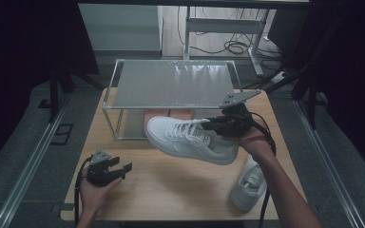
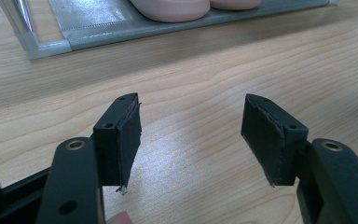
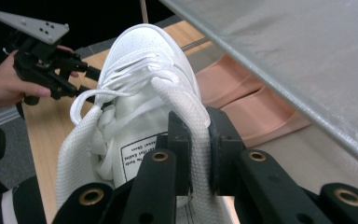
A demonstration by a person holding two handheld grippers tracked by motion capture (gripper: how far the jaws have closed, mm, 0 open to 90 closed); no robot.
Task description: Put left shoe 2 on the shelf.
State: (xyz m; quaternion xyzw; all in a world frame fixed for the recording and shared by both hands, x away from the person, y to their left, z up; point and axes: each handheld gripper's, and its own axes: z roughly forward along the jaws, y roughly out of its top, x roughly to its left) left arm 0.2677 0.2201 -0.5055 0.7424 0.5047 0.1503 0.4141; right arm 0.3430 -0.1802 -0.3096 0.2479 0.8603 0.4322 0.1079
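Step in hand: you carry the white shoe (image 1: 190, 139) in the air in front of the rack (image 1: 171, 102); I judge you are bringing it to the rack to store it
Right gripper (image 3: 199, 156): it is closed on the collar wall of the shoe beside the tongue, so the shoe hangs from this one grip
Left gripper (image 2: 191, 135): the jaws stand apart with nothing between them; it rests low over the table (image 1: 171, 185), well in front of the rack and to its left
Where the shoe is: above the table, just in front of the lower opening of the rack, not touching it
Direction: the toe points to the left end of the rack and a little up; the heel is at your right hand
Long axis: almost along the front edge of the rack, a little tilted
Other things: pink shoes (image 1: 168, 115) lie on the lower shelf of the rack; a second white shoe (image 1: 249, 183) lies on the table, in front of the right end of the rack
Next move: I think you must turn the toe toward the rack and choose a free place; the top shelf looks bare
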